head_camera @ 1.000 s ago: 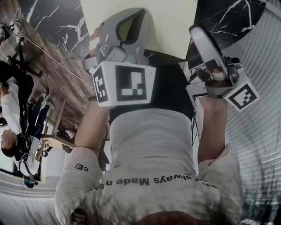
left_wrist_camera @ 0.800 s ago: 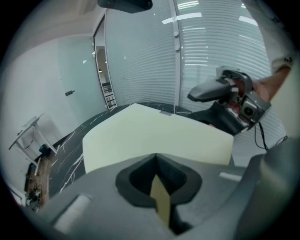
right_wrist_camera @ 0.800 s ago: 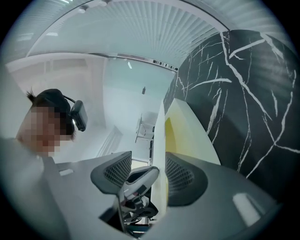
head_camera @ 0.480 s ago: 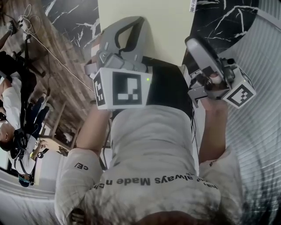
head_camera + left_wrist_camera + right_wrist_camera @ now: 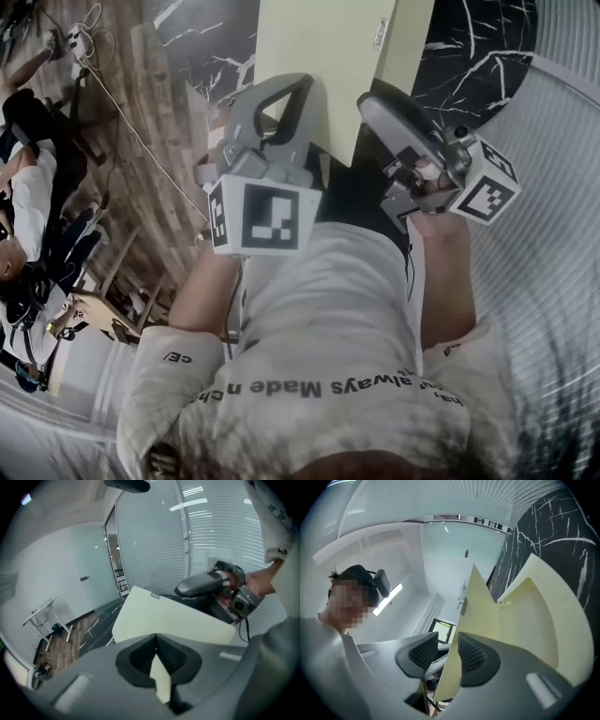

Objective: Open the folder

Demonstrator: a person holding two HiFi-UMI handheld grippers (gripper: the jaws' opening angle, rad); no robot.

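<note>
A cream folder [image 5: 323, 56] is held up in the air in front of the person's chest. My left gripper [image 5: 286, 94] is shut on the folder's near edge; in the left gripper view a strip of the cream folder [image 5: 168, 620] is pinched between the pads of the left gripper [image 5: 157, 660]. My right gripper [image 5: 380, 112] stands at the folder's right side. Its jaws have just been closing. In the right gripper view one thin leaf of the folder [image 5: 525, 616] stands between the right gripper [image 5: 449, 656] pads, against the right pad, with a gap at the left pad. The other leaf curves off to the right.
A person [image 5: 28, 234] sits low at the left on the wooden floor [image 5: 141, 169], with cables [image 5: 84, 37] nearby. Black marble flooring [image 5: 469, 56] lies behind the folder. White ribbed blinds [image 5: 553, 262] fill the right. A small white table [image 5: 42, 616] stands far left.
Both grippers have lifted the folder up and away from the body, so more of it shows. The right gripper has swung leftward toward the folder.
</note>
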